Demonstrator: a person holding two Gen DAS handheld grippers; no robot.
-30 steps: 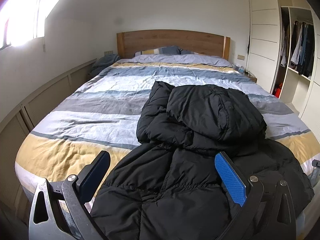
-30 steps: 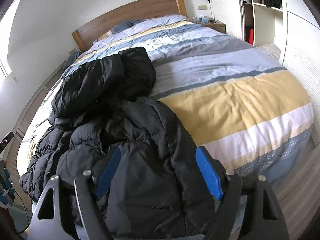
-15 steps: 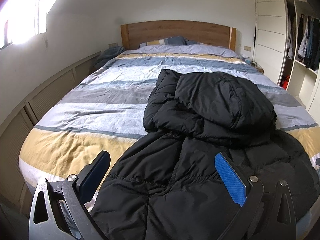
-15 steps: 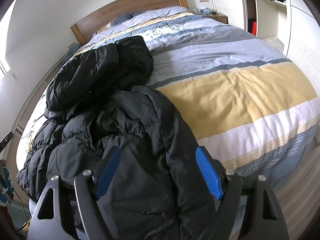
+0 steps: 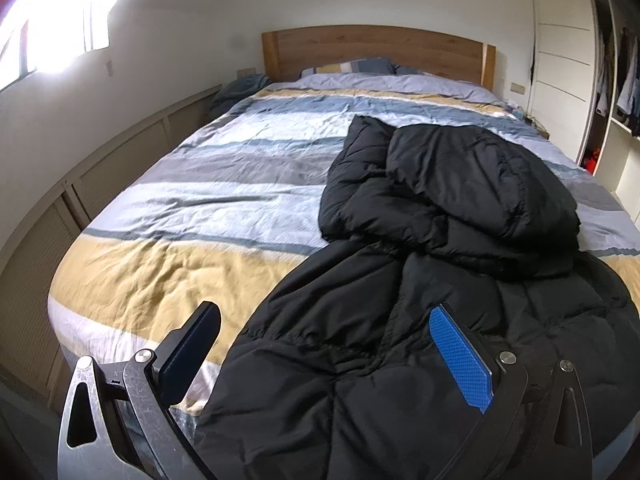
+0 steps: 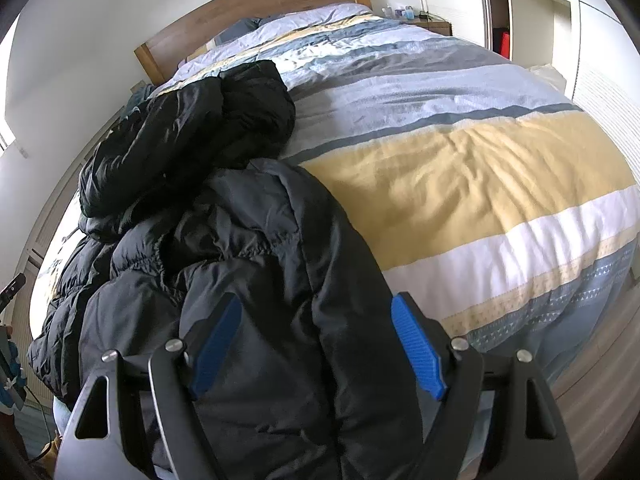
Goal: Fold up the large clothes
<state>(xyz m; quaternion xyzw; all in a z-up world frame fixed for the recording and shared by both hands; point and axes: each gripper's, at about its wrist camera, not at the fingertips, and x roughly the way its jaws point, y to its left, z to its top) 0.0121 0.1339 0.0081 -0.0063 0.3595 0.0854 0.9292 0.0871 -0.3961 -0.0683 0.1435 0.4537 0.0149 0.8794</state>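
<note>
On the foot end of the bed (image 5: 168,208), a black puffer jacket (image 5: 400,320) lies rumpled, its lower part hanging over the bed's near edge and its upper part bunched in a heap toward the headboard (image 5: 376,50). The left gripper (image 5: 326,350) hangs just above the jacket's near left portion with jaws spread wide, nothing between the pads. The right gripper (image 6: 318,342) stands likewise open over the jacket's near right edge, fabric lying below the gap but not pinched.

Compared with a second ago, both grippers have sunk closer to the jacket, which fills more of each view; the jacket itself has not shifted.

A striped duvet covers the bed. A pillow (image 5: 348,67) sits at the headboard, a nightstand (image 6: 434,22) beside it, and an open wardrobe (image 5: 616,92) stands to the right. Nothing lies between either gripper and the jacket.
</note>
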